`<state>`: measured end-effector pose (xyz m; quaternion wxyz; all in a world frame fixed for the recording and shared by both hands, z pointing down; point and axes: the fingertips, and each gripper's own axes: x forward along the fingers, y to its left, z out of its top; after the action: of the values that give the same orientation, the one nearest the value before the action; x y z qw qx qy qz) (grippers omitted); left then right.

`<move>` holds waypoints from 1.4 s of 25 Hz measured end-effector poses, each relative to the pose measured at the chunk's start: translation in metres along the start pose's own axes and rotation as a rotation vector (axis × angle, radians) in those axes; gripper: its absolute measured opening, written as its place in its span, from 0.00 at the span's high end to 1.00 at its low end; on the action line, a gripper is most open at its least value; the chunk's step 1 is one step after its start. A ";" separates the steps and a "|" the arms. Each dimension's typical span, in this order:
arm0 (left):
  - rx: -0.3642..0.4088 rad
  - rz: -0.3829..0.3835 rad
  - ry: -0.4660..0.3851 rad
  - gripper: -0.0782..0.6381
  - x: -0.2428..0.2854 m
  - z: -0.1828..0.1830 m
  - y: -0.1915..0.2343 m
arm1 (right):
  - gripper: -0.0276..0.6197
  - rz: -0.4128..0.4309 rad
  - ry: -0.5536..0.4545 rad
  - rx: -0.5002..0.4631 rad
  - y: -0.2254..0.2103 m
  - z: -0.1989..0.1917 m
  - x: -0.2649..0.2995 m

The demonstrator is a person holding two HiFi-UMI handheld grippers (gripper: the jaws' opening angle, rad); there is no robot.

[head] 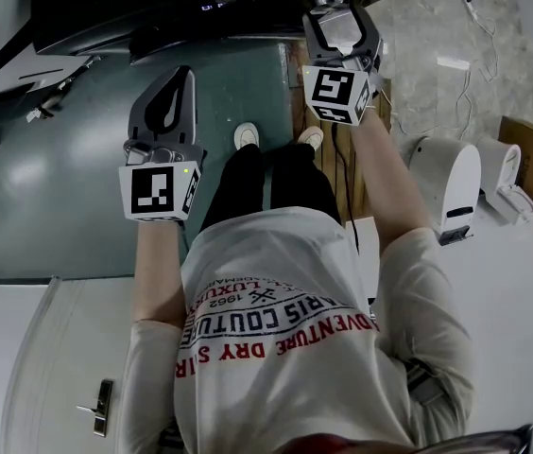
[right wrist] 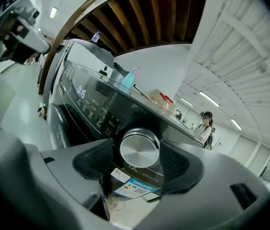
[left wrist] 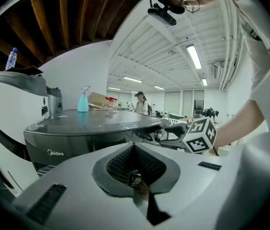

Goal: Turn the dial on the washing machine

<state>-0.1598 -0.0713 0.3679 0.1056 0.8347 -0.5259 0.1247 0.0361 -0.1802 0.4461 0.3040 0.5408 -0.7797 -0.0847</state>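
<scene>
The dark washing machine (head: 200,8) stands in front of me, its control panel (right wrist: 84,97) running off to the left in the right gripper view. My right gripper (head: 335,9) is up at the panel's right end, its two dark pads (right wrist: 175,162) set on either side of the round silver dial (right wrist: 140,148) and shut on it. My left gripper (head: 174,76) hangs in the air well left of the dial and back from the machine, over the green floor. Its jaws are shut with nothing held (left wrist: 135,153).
A blue spray bottle (left wrist: 82,99) and other items sit on the machine's top (left wrist: 92,119). Stickers (right wrist: 134,186) lie below the dial. White appliances (head: 446,173) and a cardboard box (head: 526,149) stand at the right. A wooden board (head: 328,154) lies by my feet.
</scene>
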 end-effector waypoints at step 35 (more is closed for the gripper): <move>0.014 -0.016 0.004 0.87 0.003 -0.006 0.001 | 0.51 0.039 0.047 0.169 -0.009 -0.003 0.004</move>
<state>-0.1597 -0.0728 0.3744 0.1018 0.8393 -0.5182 0.1293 0.0439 -0.1870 0.4463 0.2769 0.5512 -0.7870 0.0000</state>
